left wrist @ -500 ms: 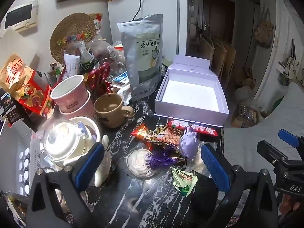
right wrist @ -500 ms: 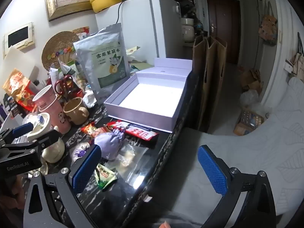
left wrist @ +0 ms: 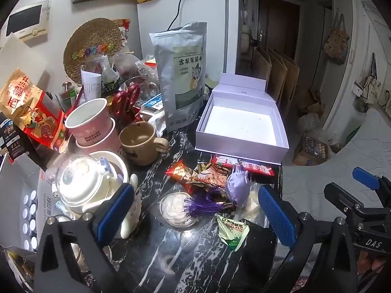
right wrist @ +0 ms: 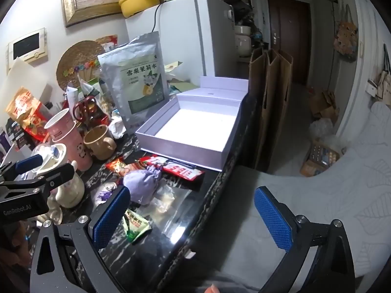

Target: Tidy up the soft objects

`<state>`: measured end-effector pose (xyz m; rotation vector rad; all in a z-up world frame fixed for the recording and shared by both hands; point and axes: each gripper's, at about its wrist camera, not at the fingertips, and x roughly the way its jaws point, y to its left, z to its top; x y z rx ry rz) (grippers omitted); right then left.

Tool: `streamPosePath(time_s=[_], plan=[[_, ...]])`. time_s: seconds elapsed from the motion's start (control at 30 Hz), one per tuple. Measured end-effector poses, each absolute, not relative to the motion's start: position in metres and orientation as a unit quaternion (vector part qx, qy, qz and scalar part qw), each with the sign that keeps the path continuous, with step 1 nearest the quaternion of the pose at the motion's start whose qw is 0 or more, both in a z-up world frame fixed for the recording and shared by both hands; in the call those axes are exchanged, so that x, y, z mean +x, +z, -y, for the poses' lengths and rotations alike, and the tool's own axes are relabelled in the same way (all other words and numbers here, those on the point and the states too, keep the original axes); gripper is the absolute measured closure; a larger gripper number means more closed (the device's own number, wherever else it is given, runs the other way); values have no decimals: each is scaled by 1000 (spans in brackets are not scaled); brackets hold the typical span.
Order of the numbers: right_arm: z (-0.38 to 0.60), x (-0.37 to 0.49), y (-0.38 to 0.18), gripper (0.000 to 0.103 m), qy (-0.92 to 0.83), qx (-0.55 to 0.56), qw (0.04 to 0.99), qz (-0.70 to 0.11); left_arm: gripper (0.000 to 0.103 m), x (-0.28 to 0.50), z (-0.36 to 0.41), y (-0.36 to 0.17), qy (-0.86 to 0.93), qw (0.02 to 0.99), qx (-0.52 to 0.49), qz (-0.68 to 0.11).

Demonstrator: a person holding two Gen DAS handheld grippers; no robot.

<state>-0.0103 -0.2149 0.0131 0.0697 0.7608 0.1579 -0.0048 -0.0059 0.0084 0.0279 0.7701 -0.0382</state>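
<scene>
A lavender cloth pouch (left wrist: 237,188) with a purple tassel (left wrist: 204,205) lies on the black marbled table, beside a round white soft item in clear wrap (left wrist: 176,207), a green-and-white packet (left wrist: 232,230) and red snack packets (left wrist: 242,164). Behind them stands an open white box (left wrist: 240,124), nothing in it. My left gripper (left wrist: 195,216) hovers open just before the pile, holding nothing. My right gripper (right wrist: 193,219) is open over the table's right edge; the pouch (right wrist: 143,185) and the green packet (right wrist: 135,225) lie by its left finger. The box (right wrist: 195,131) is ahead.
A tall silver stand-up bag (left wrist: 182,73), a tan mug (left wrist: 140,142), stacked pink cups (left wrist: 89,124), a white teapot (left wrist: 83,183) and red scissors (left wrist: 127,100) crowd the table's left. A white fridge (left wrist: 207,24) stands behind. Right of the table is a grey patterned bed (right wrist: 317,195).
Both views have shifted very slightly. Nothing on the table has moved and both grippers stay open.
</scene>
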Motion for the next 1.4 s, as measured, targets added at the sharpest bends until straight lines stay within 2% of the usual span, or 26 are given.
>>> streamPosePath(time_s=[1.4], plan=[[220,-16,19,0,73,28,928,-364,0,-11,12,16,-39,929,17,-368]])
